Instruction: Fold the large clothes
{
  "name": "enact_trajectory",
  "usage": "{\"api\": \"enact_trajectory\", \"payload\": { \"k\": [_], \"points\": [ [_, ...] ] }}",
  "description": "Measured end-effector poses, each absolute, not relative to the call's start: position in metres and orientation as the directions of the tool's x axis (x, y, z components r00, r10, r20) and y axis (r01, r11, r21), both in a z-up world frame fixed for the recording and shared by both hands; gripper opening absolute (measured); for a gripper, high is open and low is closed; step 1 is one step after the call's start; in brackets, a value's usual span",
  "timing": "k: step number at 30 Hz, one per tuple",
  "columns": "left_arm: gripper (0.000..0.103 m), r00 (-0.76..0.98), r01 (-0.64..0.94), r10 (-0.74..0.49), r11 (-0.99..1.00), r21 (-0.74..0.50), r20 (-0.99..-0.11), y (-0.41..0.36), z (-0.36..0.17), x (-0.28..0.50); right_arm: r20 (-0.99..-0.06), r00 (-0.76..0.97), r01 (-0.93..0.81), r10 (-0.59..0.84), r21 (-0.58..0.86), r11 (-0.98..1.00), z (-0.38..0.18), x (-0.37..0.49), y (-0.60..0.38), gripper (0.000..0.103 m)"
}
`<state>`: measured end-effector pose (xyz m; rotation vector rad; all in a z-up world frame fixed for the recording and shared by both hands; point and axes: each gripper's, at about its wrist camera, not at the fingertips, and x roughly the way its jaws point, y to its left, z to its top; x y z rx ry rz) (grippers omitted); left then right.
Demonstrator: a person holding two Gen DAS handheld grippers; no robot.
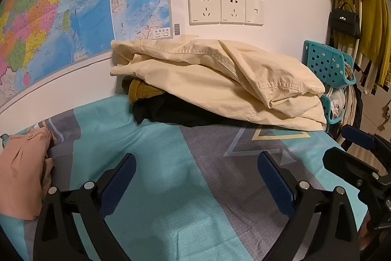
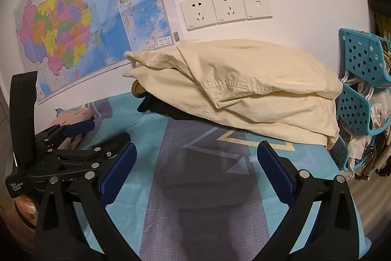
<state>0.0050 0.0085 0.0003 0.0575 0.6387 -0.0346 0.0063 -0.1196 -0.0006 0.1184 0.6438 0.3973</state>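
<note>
A cream garment [image 1: 220,80] [image 2: 244,85] lies crumpled on top of a pile against the wall, over a black garment [image 1: 168,111] [image 2: 166,109] and a mustard one [image 1: 139,89]. A pink garment [image 1: 22,173] [image 2: 73,119] lies at the left of the bed. My left gripper [image 1: 196,170] hovers open over the bed sheet [image 1: 156,143], short of the pile, nothing between its blue pads. My right gripper [image 2: 196,163] is open too, above the sheet [image 2: 195,187]. Each gripper shows at the edge of the other's view, side by side.
A map [image 1: 61,4] and wall sockets [image 1: 220,7] are on the white wall behind the pile. Teal perforated baskets [image 2: 361,80] with clutter stand at the bed's right end. Hanging clothes and a black handbag [image 1: 344,20] are at the far right.
</note>
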Motion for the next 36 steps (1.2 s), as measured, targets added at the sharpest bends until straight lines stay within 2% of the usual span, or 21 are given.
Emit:
{"api": "enact_trajectory", "payload": {
  "k": [36],
  "points": [
    [0.096,0.795,0.040,-0.016,0.999,0.025,-0.607,0.0100,-0.0004,0.0118,-0.534,0.755,-0.337,0.382,0.185,0.923,0.0064,0.0123,-0.1158,0.097]
  ]
}}
